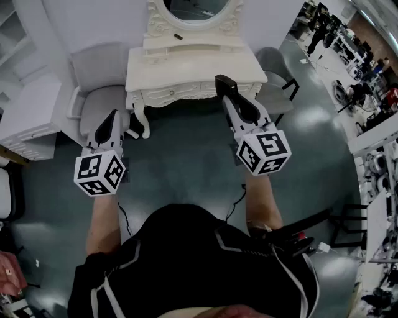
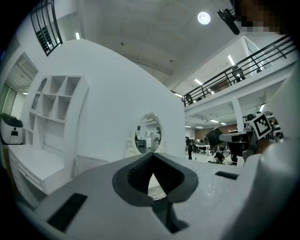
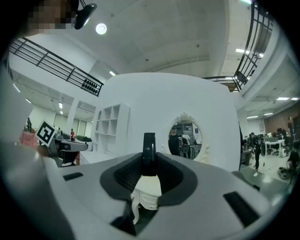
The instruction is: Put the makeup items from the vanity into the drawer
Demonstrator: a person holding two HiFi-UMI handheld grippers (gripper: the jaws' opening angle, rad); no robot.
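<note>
Nearest me, my left tool (image 2: 152, 159) is pinched closed with nothing in it. My right tool (image 1: 225, 86) grips a slim black makeup item (image 3: 149, 152), edge-on, so I can't tell its kind. It is held over the front right part of the white carved vanity table (image 1: 186, 71). Further back, a small dark item (image 1: 178, 36) lies on the table's raised shelf below the oval mirror (image 1: 196, 7).

— What does your white surface (image 1: 186, 74) carry?
— Its raised shelf (image 1: 211, 42) runs along the back, under the oval mirror (image 1: 196, 7). One small dark item (image 1: 178, 36) lies flat on that shelf, just left of the middle.
— And under it?
— Its curved legs stand on the glossy grey floor (image 1: 186, 149).
</note>
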